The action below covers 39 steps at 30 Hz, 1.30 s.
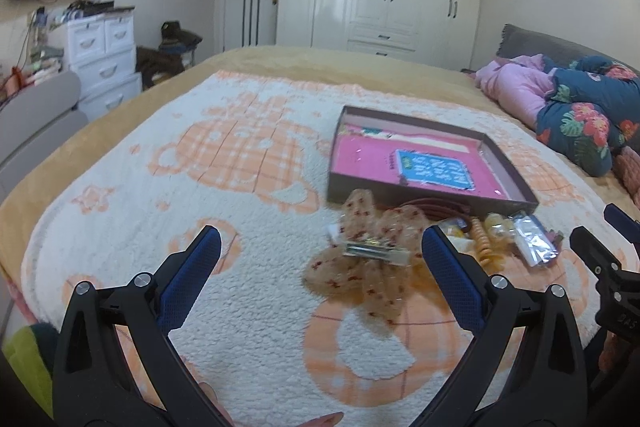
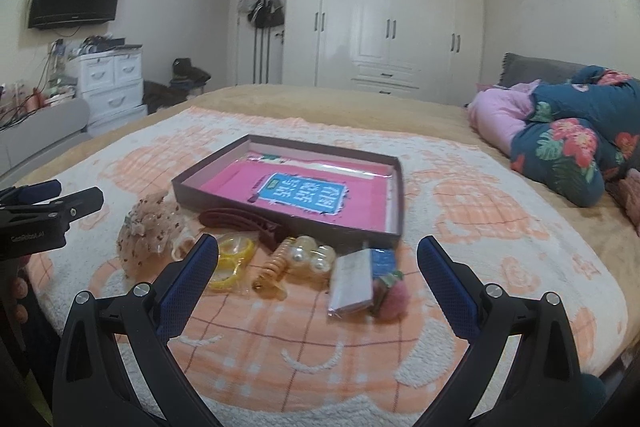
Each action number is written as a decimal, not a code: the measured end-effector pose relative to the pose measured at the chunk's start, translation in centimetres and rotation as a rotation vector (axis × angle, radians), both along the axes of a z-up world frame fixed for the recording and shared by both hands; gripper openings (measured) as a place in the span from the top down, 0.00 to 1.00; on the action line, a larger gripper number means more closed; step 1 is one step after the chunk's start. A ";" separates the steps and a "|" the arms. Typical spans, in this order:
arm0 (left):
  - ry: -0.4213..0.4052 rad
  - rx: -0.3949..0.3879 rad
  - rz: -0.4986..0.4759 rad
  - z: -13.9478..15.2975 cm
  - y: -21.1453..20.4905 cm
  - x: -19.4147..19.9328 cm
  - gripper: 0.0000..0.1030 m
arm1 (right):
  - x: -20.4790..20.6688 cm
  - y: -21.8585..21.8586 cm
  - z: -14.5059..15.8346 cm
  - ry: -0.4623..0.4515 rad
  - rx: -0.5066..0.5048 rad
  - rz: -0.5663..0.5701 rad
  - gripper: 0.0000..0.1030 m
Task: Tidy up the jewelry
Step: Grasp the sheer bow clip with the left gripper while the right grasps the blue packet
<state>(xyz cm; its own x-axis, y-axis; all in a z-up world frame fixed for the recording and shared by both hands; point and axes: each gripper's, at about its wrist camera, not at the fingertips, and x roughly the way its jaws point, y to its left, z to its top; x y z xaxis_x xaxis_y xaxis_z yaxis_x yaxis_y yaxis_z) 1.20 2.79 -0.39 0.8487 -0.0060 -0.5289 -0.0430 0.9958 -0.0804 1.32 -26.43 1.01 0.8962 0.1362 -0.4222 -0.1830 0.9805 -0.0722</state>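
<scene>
Both grippers (left (image 1: 320, 247), right (image 2: 318, 251)) open above hair accessories (image 2: 276, 267).

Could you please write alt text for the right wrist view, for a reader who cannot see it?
The open right claw hovers over hair accessories on a white-and-orange fleece blanket: a beige lace bow clip, yellow ring bands and a pink pompom. Behind them lies a shallow brown cardboard box with a pink lining.
</scene>
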 end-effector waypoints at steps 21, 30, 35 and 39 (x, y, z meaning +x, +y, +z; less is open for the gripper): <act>0.183 -0.053 -0.208 -3.5 -1.4 5.6 0.17 | 3.1 -3.5 -3.5 0.136 -0.015 -0.076 0.06; 0.207 -0.090 -0.241 -4.2 -0.3 6.4 0.63 | 4.0 -2.0 -4.8 0.170 -0.099 -0.029 0.26; 0.182 -0.118 -0.225 -3.3 1.1 6.5 0.64 | 5.0 -0.6 -6.1 0.177 -0.210 -0.036 0.36; 0.170 -0.134 -0.212 -2.7 1.8 6.8 0.64 | 5.9 0.0 -7.3 0.153 -0.322 -0.064 0.49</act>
<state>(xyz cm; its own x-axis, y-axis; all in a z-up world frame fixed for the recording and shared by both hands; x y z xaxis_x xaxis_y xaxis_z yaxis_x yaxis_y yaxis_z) 8.03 4.60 -3.05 0.7202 -0.2529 -0.6460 0.1402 0.9650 -0.2215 7.24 -26.46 -6.28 0.8215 -0.0801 -0.5645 -0.1546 0.9217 -0.3557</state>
